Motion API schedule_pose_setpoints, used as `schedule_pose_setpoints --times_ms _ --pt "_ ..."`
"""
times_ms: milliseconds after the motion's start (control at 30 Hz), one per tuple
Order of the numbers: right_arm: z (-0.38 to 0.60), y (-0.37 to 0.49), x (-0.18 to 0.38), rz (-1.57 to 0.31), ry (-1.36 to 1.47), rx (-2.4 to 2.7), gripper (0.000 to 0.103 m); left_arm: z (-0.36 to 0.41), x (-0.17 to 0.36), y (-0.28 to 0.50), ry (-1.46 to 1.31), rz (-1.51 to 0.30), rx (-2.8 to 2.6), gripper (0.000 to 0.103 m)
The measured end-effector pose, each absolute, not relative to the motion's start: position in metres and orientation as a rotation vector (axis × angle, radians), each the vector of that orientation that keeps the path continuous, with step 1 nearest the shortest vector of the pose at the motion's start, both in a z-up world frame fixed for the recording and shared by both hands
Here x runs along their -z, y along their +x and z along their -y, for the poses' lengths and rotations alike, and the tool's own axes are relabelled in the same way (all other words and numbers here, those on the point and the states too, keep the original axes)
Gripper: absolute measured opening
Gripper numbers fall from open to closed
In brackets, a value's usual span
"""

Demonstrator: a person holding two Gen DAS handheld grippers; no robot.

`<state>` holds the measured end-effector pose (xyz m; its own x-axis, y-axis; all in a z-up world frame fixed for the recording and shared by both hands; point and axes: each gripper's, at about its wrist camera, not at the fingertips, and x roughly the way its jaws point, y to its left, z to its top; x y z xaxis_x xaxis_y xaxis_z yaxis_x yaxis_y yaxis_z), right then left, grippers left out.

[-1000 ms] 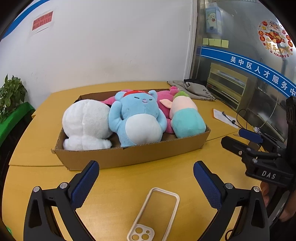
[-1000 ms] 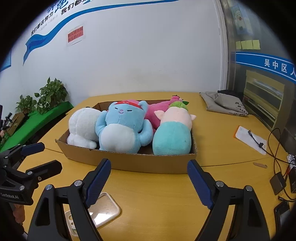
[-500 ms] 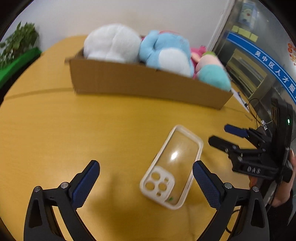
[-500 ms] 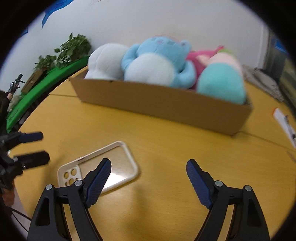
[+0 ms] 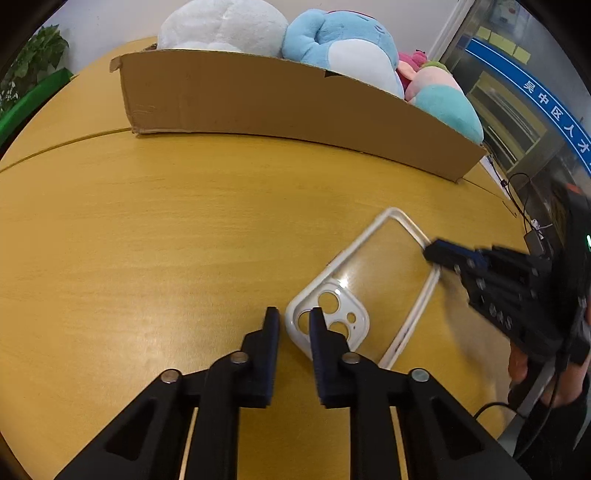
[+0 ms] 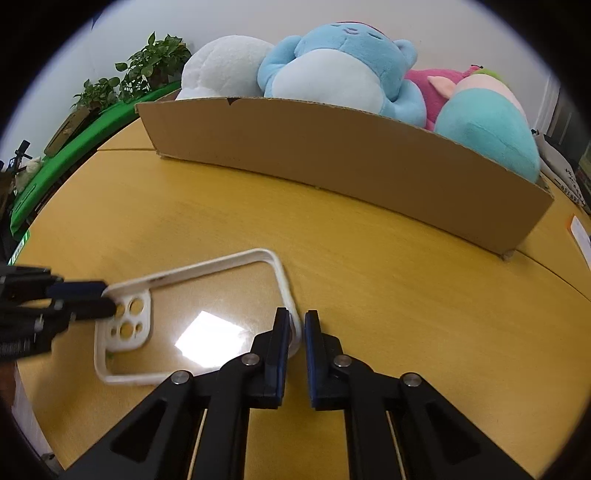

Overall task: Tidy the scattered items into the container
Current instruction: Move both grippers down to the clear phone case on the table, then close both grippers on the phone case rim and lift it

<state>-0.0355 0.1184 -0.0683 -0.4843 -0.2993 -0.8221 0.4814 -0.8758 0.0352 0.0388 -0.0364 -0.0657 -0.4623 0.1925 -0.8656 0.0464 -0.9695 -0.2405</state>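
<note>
A clear phone case with a white rim lies flat on the yellow table, in front of the cardboard box. My left gripper straddles the case's camera-hole corner, and its jaws are closing on the rim there. My right gripper has its jaws shut on the rim at the opposite end of the phone case. Each view shows the other tool: the right gripper and the left gripper. The box holds a white plush, a blue plush and a teal-pink plush.
Potted plants on a green ledge stand off the table's left side. Cables and a paper lie at the right edge. A person's hand holds the right tool. Bare tabletop stretches left of the case.
Both grippers dropped toward the table and tilted downward. Their jaws went from wide open to closed on opposite ends of the phone case. The box and plush toys stayed put.
</note>
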Motion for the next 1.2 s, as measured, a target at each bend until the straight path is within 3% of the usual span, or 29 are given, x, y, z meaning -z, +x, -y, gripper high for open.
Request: schedule_pose_setpoints --times_ms 300,367,433,467,533,567,633,933,1200 --pt "-0.138 0.026 0.066 -0.145 1.298 2.391 0.015 0.023 0.065 0.024 -1.545 0.294 -2.588 0.014" --pt "-0.138 0.029 0.062 -0.156 1.285 2.421 0.025 0.022 0.063 0.032 -1.538 0.289 -2.582 0.016" --pt "-0.141 0.025 0.056 -0.143 1.272 2.456 0.045 0.025 0.061 0.039 -1.530 0.314 -2.574 0.019" --pt "-0.143 0.021 0.056 -0.125 1.274 2.464 0.045 0.026 0.061 0.043 -1.534 0.320 -2.576 0.019" --pt "-0.143 0.013 0.059 -0.118 1.291 2.465 0.045 0.023 0.066 0.045 -1.555 0.296 -2.567 0.019" --pt "-0.140 0.010 0.062 -0.130 1.299 2.460 0.043 0.021 0.068 0.046 -1.565 0.281 -2.563 0.015" --pt "-0.133 0.009 0.068 -0.173 1.295 2.457 0.010 0.021 0.069 0.047 -1.561 0.250 -2.590 0.010" --pt "-0.135 0.016 0.059 -0.134 1.251 2.510 0.007 0.027 0.051 0.045 -1.503 0.231 -2.627 0.007" --pt "-0.141 -0.013 -0.035 -0.079 0.953 2.635 0.007 0.034 -0.062 0.010 -1.215 0.132 -2.763 0.007"
